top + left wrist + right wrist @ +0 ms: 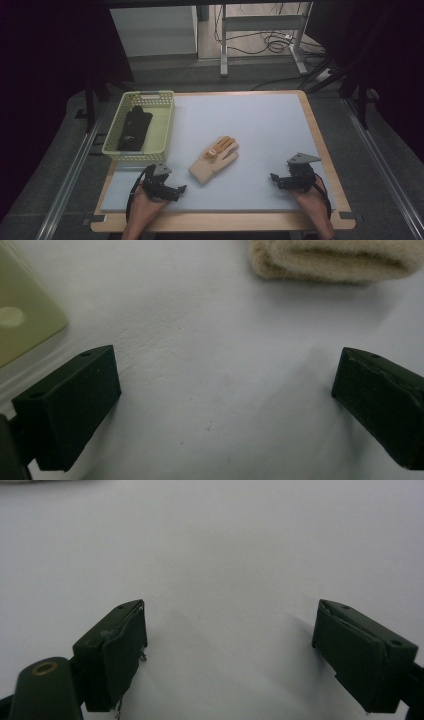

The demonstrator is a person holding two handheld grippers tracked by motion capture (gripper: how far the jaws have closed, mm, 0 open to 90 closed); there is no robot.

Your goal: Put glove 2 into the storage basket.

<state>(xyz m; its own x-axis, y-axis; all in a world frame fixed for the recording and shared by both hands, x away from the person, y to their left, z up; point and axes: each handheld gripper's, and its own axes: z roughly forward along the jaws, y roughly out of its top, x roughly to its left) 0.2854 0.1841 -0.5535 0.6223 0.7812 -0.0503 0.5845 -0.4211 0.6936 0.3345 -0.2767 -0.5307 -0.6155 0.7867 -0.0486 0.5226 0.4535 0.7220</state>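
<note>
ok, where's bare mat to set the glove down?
Free: the whole right half of the mat, right of the cream glove, and the far strip beside the basket. Crowded: near-left corner, where basket, glove cuff and left tongs sit close.

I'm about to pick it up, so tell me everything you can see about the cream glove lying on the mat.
The cream glove looks knitted and fuzzy, with orange-tan fingers and a small pale patch near the knuckles. It lies flat on the light blue mat, cuff toward the near left, fingers pointing away to the right. It sits apart from the yellow basket on its left. Nothing touches it but the mat; in the left gripper view its thick, rolled-looking cuff edge lies just ahead of the open jaws.
</note>
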